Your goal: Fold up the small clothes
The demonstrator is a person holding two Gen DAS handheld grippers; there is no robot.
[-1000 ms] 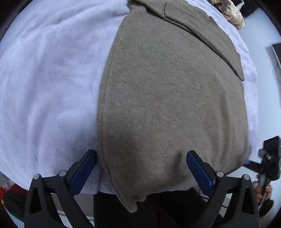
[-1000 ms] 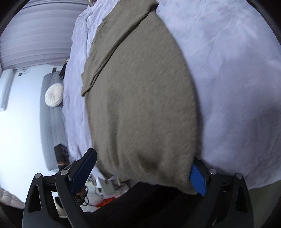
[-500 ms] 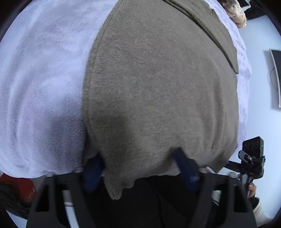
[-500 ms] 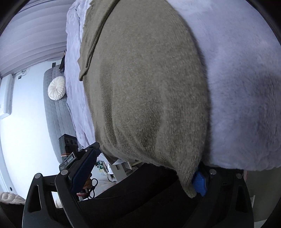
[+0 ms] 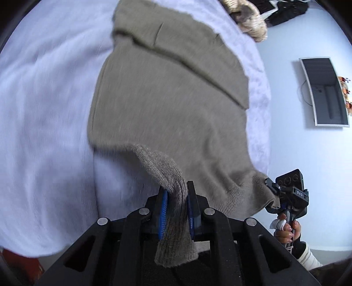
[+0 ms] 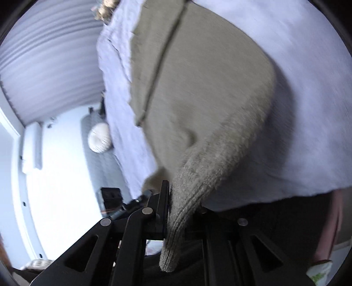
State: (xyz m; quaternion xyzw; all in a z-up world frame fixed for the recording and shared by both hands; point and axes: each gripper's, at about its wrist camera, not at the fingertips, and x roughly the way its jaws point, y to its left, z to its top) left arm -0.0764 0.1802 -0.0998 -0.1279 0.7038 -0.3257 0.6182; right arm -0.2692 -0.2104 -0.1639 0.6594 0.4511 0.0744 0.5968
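Note:
An olive-brown knitted sweater (image 5: 167, 99) lies on a white fleece blanket (image 5: 44, 110), with a sleeve folded across its far part. My left gripper (image 5: 177, 193) is closing its jaws on the near ribbed hem, which is pinched between the blue pads and raised off the blanket. My right gripper (image 6: 176, 198) is shut on the hem's other corner; the sweater (image 6: 198, 88) stretches away from it. In the left wrist view that right gripper (image 5: 275, 198) shows at the hem's right corner, held by a person's hand (image 5: 286, 231).
The blanket's (image 6: 308, 110) near edge runs just past both grippers. A beige braided cushion (image 5: 248, 24) and dark clothes (image 5: 286, 11) lie at the far end. A dark screen (image 5: 323, 92) hangs on the wall at right. A grey sofa with a round white cushion (image 6: 99, 138) stands left.
Both grippers went from wide open around the hem to closed on it. The near hem has lifted off the blanket, and the left gripper has pulled up and back.

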